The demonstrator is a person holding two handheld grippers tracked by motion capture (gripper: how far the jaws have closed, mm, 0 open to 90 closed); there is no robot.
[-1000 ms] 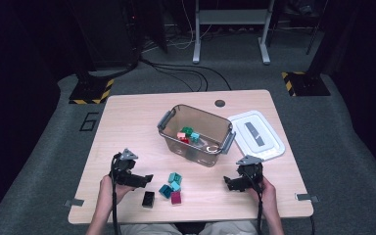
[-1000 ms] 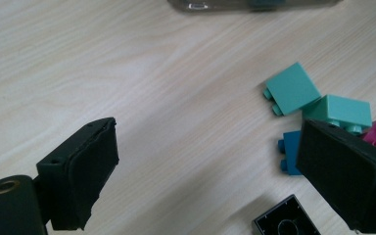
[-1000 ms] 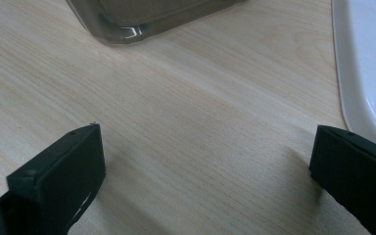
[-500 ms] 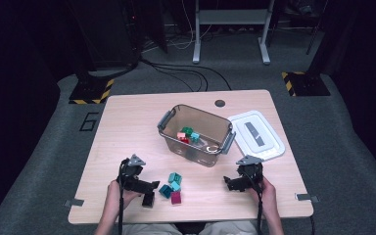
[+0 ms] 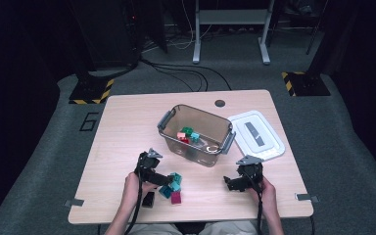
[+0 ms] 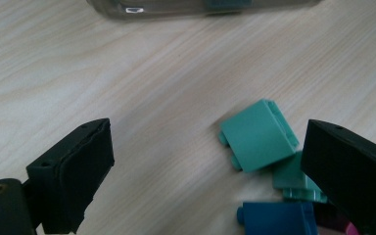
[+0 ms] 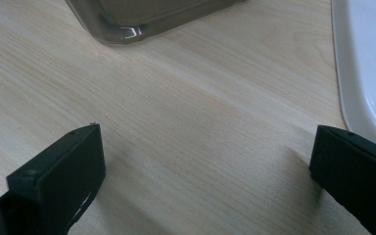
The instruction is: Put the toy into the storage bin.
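Note:
A small heap of toy blocks lies near the table's front edge: a teal block (image 5: 176, 179) (image 6: 257, 135), a second teal one (image 6: 292, 177), a dark blue one (image 5: 166, 191) (image 6: 275, 218) and a magenta one (image 5: 176, 198). A black block (image 5: 148, 199) lies apart, just left of them. My left gripper (image 5: 165, 180) (image 6: 210, 143) is open and low at the heap's left side. The teal block sits between its jaws, close to the right jaw. My right gripper (image 5: 231, 183) (image 7: 210, 145) is open over bare wood with nothing between its jaws.
A clear plastic bin (image 5: 173, 125) (image 6: 127, 9) (image 7: 127, 22) with grey handles stands mid-table and holds several coloured blocks (image 5: 186, 135). Its white lid (image 5: 274, 142) (image 7: 364, 63) lies flat to its right. A round grommet hole (image 5: 220, 103) marks the far edge.
My left gripper has moved right across the table up to the heap of blocks. The right gripper and the blocks have stayed put.

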